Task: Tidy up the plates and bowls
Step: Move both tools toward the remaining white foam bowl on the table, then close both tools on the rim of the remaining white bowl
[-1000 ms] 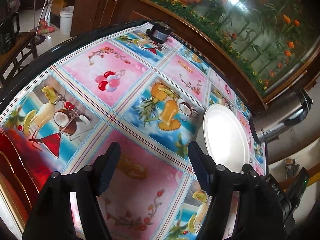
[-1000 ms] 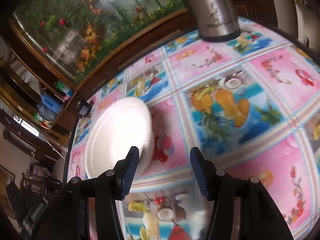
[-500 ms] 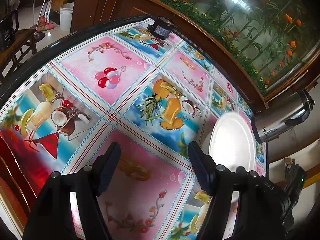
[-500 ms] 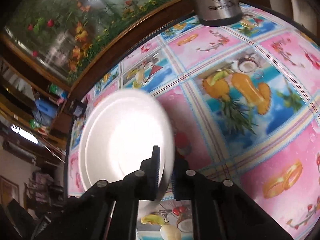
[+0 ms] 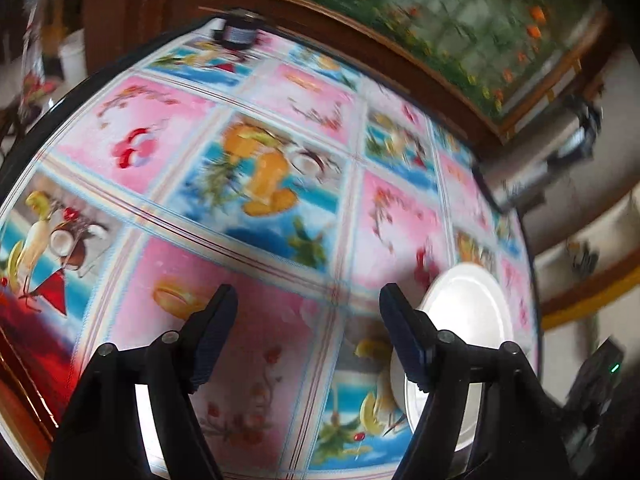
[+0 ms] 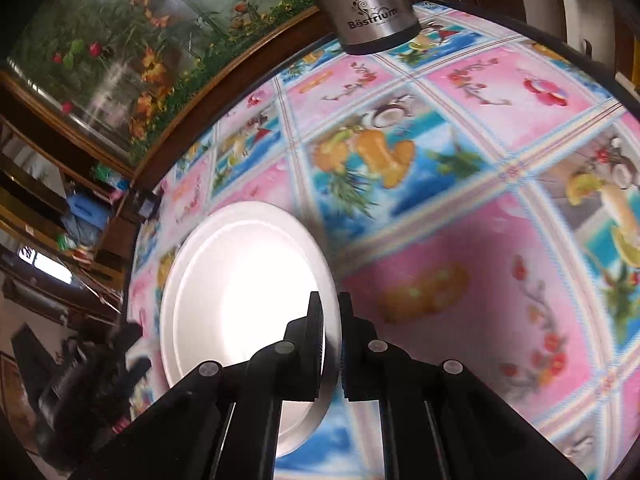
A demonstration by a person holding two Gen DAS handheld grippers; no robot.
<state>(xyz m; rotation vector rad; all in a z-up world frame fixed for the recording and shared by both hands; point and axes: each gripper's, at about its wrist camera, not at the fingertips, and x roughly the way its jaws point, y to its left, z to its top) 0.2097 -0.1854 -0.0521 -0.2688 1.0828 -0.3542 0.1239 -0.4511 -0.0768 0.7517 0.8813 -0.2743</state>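
Plate: we see one white round plate [image 6: 240, 300], glossy, with a raised rim and a shallow flat well; strong light glares off its middle, so we can make out no pattern or marking on it.
Plate position: it sits over the fruit-print cloth of the desk [image 6: 460, 280], near the desk's left edge in the right wrist view; whether its far side rests on the cloth or is lifted clear we cannot tell.
Right claw: our right claw [image 6: 331, 344] is clenched on the plate's near right rim, one pad over the top face and one under the edge.
Left claw: our left claw [image 5: 308, 332] is released, its jaws opening with only patterned cloth between them; in this view the plate [image 5: 468, 320] lies just right of the right finger, partly behind it, and not touched by the pads.
Desk: the cloth shows pink and blue squares with pineapples, coconuts and cherries.
Other things: a steel flask [image 6: 368, 4] lettered "Bestrium" stands at the far edge, well apart from the plate; a small dark object [image 5: 236, 32] sits at the far corner, too blurred for us to identify.
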